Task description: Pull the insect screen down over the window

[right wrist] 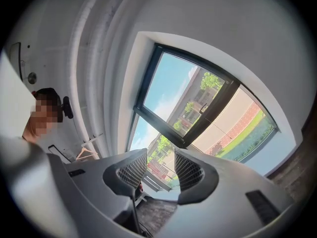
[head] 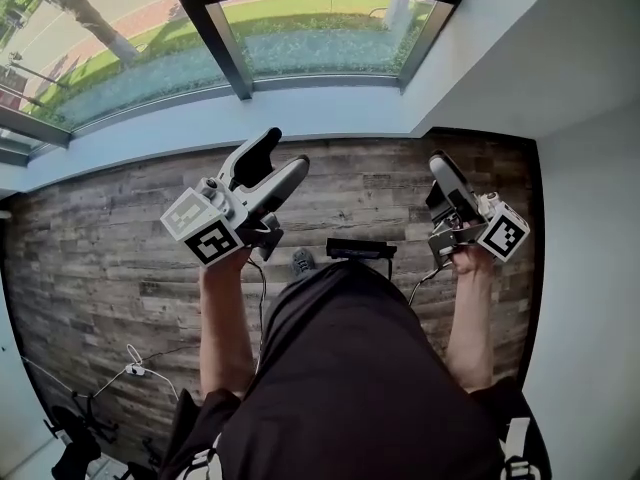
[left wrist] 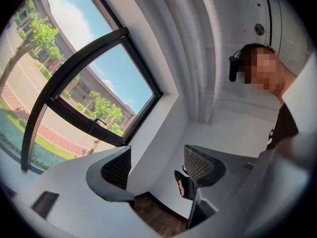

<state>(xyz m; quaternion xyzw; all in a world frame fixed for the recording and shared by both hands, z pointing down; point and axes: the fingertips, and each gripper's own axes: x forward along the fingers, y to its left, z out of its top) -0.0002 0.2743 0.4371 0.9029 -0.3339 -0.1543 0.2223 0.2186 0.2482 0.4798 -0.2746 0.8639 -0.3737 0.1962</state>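
While left tool (left wrist: 157,166), right tool (right wrist: 161,170) gape | cube markers (head: 213,240) seemingly codes

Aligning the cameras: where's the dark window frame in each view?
Head view: window frame runs along the top edge.
Left gripper view: it fills the upper left.
Right gripper view: centre to right, beyond the jaws.
Shared landmark: wood floor, seen low between the jaws in both gripper views.

My left gripper (head: 285,151), ten o'clock: pale grey, cube (head: 203,226) with black-and-white squares. Floor (head: 100,248): weathered grey-brown planks. Window frame (head: 212,33), twelve o'clock: black. My shirt (head: 350,368): black.
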